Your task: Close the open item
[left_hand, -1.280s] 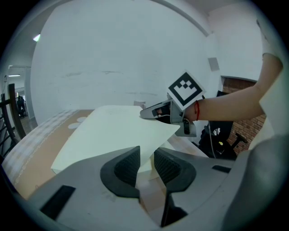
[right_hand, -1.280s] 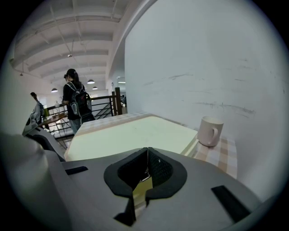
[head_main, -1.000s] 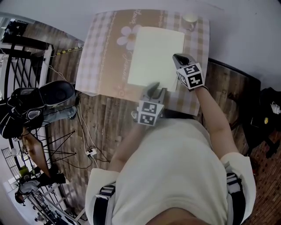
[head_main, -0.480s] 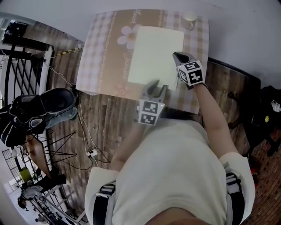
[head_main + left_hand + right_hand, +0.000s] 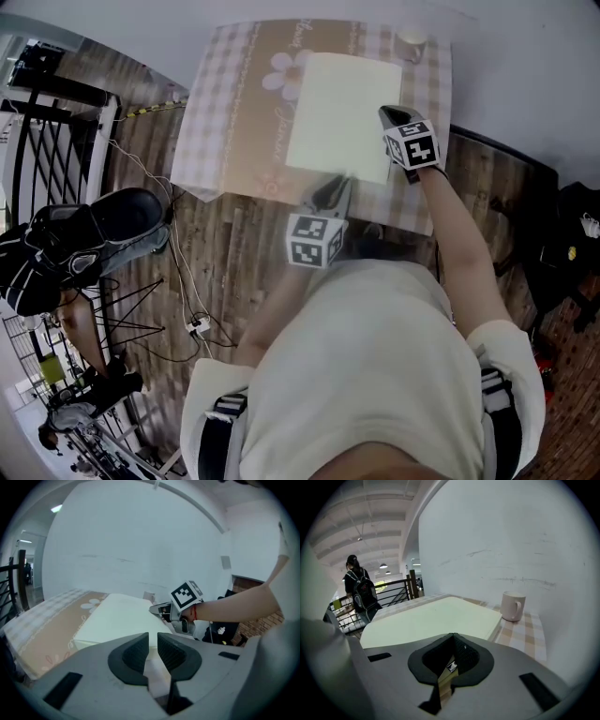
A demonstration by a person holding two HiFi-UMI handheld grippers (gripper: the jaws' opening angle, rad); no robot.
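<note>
1. The table (image 5: 225,141), under a checked cloth with a flower print, stands against the wall. Its left half is bare cloth, and a narrow strip of cloth runs along its near edge in front of the book. It has kept its place since a second ago.
2. The book (image 5: 342,103) lies flat and closed on the table's right half, pale cover up. Its right side runs close to the table's right edge and its far side comes near the far edge. It lies as it did before.
3. The left gripper (image 5: 336,187) hangs at the table's near edge, pointing at the book's near side. Its jaws stood wider a second ago and are closing now. A slim gap remains, with nothing pressed between the pads.
4. The right gripper (image 5: 387,114) is at the book's right side, much as before, with its jaws together and nothing held.
5. The mug (image 5: 410,39) stands upright at the table's far right corner, just beyond the book and not touching it.
</note>
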